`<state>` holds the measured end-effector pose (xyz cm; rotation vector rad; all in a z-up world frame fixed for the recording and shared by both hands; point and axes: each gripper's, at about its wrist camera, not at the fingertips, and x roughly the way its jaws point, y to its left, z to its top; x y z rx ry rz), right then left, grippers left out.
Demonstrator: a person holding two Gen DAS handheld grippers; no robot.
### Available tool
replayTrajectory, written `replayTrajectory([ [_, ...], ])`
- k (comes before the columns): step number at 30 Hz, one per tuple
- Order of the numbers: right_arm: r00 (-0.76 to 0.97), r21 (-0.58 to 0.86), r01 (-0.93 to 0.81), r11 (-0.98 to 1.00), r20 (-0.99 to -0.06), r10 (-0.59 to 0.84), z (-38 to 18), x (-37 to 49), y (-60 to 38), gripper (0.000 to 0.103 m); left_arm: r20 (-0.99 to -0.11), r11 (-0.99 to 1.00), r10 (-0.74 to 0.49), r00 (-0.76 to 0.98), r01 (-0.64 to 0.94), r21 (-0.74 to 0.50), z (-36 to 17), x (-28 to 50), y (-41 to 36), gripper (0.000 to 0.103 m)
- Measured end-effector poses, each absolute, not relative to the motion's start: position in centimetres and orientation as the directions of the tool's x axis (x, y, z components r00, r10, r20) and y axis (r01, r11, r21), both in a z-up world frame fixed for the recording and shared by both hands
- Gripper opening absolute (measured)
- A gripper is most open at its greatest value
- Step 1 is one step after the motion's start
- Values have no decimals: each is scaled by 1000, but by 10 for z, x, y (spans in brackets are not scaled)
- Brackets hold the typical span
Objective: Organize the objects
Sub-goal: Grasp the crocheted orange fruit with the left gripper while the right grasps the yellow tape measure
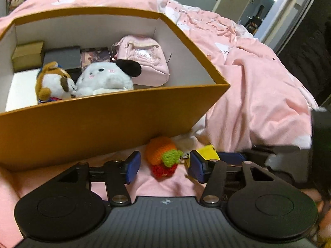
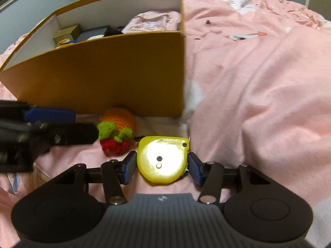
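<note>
A crocheted orange toy (image 1: 159,152) with green leaves and a red end lies on the pink bedding, just in front of the brown cardboard box (image 1: 103,124). My left gripper (image 1: 164,166) is open around it, with a gap on each side. In the right wrist view a yellow tape measure (image 2: 162,161) lies flat on the bedding beside the crocheted toy (image 2: 120,128). My right gripper (image 2: 162,166) is shut on it, with a blue pad against each side. A corner of the tape measure (image 1: 206,152) shows in the left wrist view.
The open box (image 2: 103,72) holds two plush toys (image 1: 103,78), a pink pouch (image 1: 144,62) and small boxes (image 1: 26,55). Rumpled pink bedding (image 2: 258,82) spreads to the right. The two grippers work side by side, close together. An open door (image 1: 258,6) is at the far right.
</note>
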<state>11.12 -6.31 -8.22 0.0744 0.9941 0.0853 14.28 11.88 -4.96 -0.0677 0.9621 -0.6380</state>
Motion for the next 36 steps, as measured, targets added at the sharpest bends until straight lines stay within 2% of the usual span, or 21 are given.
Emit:
replayTrajectory([
  [8, 520, 132, -21, 991, -845, 123, -89, 113, -70, 55, -796, 853, -480, 369, 409, -324, -71, 161, 92, 62],
  [10, 520, 147, -16, 989, -844, 134, -90, 115, -71, 55, -809, 859, -468, 356, 397, -322, -77, 165, 90, 59],
  [15, 513, 174, -14, 985, -844, 156, -93, 118, -76, 55, -814, 857, -474, 336, 389, -338, -87, 170, 89, 54],
  [23, 511, 182, -14, 983, -844, 164, -92, 115, -82, 55, -802, 839, -501, 324, 407, -360, -84, 169, 94, 50],
  [30, 526, 152, -14, 988, -840, 137, -67, 103, -76, 55, -744, 800, -566, 354, 455, -392, -49, 146, 122, 50],
  [36, 617, 126, -40, 991, -777, 123, -12, 81, -74, 55, -649, 753, -636, 417, 517, -406, 3, 124, 146, 50],
])
